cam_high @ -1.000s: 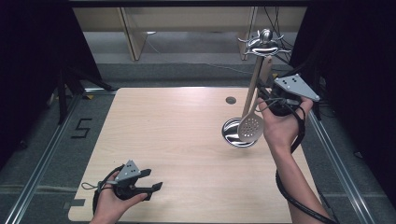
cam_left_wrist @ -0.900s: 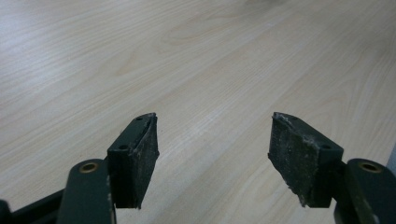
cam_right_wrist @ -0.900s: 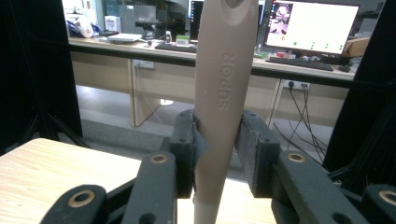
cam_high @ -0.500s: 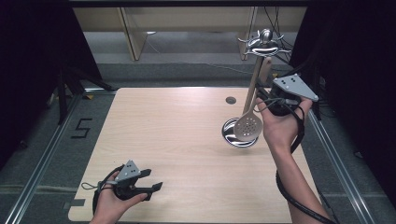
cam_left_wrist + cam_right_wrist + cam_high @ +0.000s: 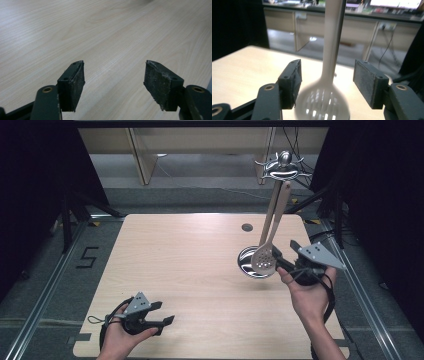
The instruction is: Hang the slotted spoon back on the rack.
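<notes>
Mostly bare, the pale wooden table point(image 5: 190, 265) leaves wide room; rack point(image 5: 283, 167) and slotted spoon point(image 5: 265, 259) crowd its right edge, where the right gripper point(image 5: 281, 260), jaws just opened wide, holds nothing; left gripper point(image 5: 162, 312) gapes empty too

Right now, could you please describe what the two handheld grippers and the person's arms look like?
Both the left gripper and the right gripper are black, each topped by a grey three-cornered plate with small holes. Their flat black pads look scuffed, with brass-coloured rivets behind them. A black cable trails from each. The forearms are bare, without sleeves.
</notes>
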Available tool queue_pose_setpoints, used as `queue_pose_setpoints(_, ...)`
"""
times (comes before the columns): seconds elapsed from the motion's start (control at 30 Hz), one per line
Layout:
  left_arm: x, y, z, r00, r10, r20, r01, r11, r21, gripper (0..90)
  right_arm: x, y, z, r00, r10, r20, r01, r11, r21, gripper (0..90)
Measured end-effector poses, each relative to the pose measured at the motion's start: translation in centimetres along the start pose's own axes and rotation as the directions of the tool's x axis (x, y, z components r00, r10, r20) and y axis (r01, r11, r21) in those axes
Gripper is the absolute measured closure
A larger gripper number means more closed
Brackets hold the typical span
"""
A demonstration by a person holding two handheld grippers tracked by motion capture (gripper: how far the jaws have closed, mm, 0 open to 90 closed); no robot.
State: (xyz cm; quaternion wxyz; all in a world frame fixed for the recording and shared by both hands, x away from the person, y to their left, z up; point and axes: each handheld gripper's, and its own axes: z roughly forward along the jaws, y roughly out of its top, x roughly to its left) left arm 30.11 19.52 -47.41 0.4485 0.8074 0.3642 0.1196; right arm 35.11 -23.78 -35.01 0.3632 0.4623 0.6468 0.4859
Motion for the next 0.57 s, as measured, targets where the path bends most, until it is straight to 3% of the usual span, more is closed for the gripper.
queue_pose_setpoints(0.07, 0.2, 0.1, -0.1, 0.9998, 0.017, 0.006, -0.017, 0.9998, 0.014, 32.1, -0.4, -1.7, -0.3, 0.9997, -0.015, -0.018, 0.016, 1.0, 0.025, 39.8)
queue_pose_setpoints(0.17, 0.2, -0.1, 0.1, 0.9999, 0.012, -0.002, -0.012, 0.9999, 0.002, 32.0, -0.7, -4.7, -1.1, 0.9996, 0.001, -0.029, 0.002, 0.996, 0.092, 39.3)
queue_pose_setpoints(0.2, 0.3, -0.1, 0.1, 0.9999, 0.01, 0.008, -0.01, 0.9999, 0.006, 31.9, -1.0, -5.9, -1.2, 0.9984, -0.015, -0.054, 0.02, 0.995, 0.1, 39.3)
queue_pose_setpoints(0.23, 0.3, -0.1, 0.1, 0.9999, 0.012, 0.008, -0.012, 0.9998, 0.018, 31.8, -1.2, -6.6, -1.5, 0.9983, -0.028, -0.052, 0.034, 0.992, 0.123, 39.8)
queue_pose_setpoints(0.27, 0.3, -0.1, 0.1, 0.9999, 0.01, 0.008, -0.01, 0.9999, 0.012, 31.8, -1.4, -7.6, -1.7, 0.9974, -0.012, -0.07, 0.023, 0.988, 0.155, 40.1)
queue_pose_setpoints(0.3, 0.2, -0.1, 0.2, 0.9999, -0.004, 0.013, 0.004, 1.0, 0.005, 31.8, -1.2, -8.1, -1.9, 0.9976, 0.016, -0.068, -0.003, 0.983, 0.185, 40.1)
queue_pose_setpoints(0.37, 0.2, -0.2, 0.3, 1.0, 0.004, 0.008, -0.004, 1.0, 0.006, 31.8, -1.6, -9.2, -1.9, 0.9968, -0.016, -0.079, 0.031, 0.981, 0.191, 40.1)
queue_pose_setpoints(0.47, 0.2, -0.2, 0.3, 0.9999, 0.0, 0.017, 0.0, 1.0, 0.006, 32.0, -1.2, -10.0, -2.3, 0.9959, 0.04, -0.081, -0.02, 0.971, 0.237, 39.8)
queue_pose_setpoints(0.5, 0.2, -0.2, 0.3, 0.9998, 0.001, 0.022, -0.001, 1.0, 0.008, 32.1, -1.5, -10.3, -2.1, 0.9954, 0.008, -0.095, 0.014, 0.975, 0.223, 39.5)
queue_pose_setpoints(0.53, 0.2, -0.2, 0.3, 0.9997, -0.003, 0.022, 0.003, 1.0, 0.004, 32.1, -1.3, -10.4, -2.3, 0.9946, 0.055, -0.088, -0.032, 0.968, 0.249, 39.3)
queue_pose_setpoints(0.57, 0.2, -0.2, 0.3, 0.9998, -0.008, 0.019, 0.008, 1.0, 0.002, 32.1, -1.6, -10.5, -2.2, 0.9946, 0.032, -0.099, -0.008, 0.973, 0.233, 38.9)
